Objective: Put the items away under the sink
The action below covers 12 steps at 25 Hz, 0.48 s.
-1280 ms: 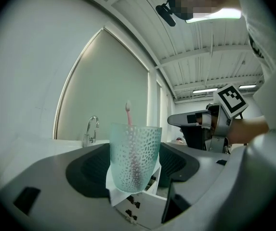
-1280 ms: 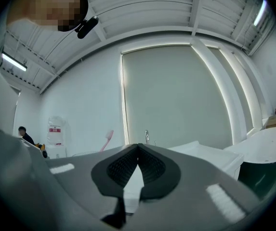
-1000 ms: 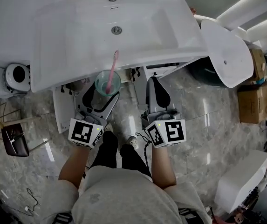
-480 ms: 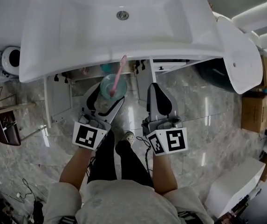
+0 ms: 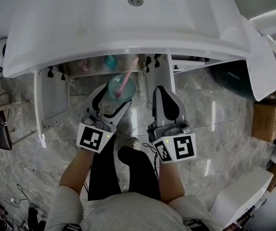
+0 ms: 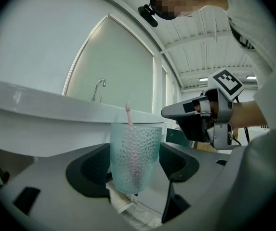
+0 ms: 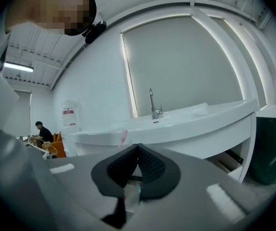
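Dimpled teal cup [image 6: 135, 153] w/ pink toothbrush [image 6: 127, 114] pinched in L gripper [image 6: 134, 170] jaws; R gripper [image 7: 138, 160] jaws pressed together.

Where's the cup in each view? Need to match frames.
Head view: cup at centre, held in the left gripper, just below the sink.
Left gripper view: cup dead centre, gripped between the jaws.
Right gripper view: cup not in it; only the pink toothbrush tip shows, left of centre.
Shared landmark: sink rim.

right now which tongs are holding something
The left tongs, gripping the translucent teal dimpled cup holding a pink toothbrush; the right tongs are shut, empty.
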Available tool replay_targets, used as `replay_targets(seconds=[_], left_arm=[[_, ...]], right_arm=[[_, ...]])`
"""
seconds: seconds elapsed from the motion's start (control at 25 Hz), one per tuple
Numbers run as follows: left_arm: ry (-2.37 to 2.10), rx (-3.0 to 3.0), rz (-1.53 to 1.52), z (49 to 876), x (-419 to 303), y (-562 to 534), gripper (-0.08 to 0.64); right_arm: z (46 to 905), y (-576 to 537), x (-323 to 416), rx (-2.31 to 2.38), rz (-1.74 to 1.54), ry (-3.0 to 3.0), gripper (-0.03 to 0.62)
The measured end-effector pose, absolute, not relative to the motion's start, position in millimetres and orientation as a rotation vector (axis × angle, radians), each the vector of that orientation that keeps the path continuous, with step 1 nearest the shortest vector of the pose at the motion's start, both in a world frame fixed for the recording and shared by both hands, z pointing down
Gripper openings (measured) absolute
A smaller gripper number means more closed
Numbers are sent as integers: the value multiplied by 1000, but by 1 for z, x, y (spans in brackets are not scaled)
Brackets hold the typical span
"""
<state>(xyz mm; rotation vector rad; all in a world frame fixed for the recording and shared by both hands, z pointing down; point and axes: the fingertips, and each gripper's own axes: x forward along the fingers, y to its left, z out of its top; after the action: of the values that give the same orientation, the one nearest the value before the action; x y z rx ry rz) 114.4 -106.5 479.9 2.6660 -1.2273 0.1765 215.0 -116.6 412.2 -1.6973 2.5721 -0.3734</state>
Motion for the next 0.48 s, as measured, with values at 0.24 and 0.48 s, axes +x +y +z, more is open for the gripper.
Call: replay_targets(seconds=[0.24, 0.48], left_arm=[[-1231, 2670, 157, 543, 116, -116, 324], [-1243, 2682, 121, 598, 121, -131, 324]], right_arm=[[465, -116, 211, -1716, -279, 2603, 11], [514, -117, 208, -1709, -246, 2607, 9]])
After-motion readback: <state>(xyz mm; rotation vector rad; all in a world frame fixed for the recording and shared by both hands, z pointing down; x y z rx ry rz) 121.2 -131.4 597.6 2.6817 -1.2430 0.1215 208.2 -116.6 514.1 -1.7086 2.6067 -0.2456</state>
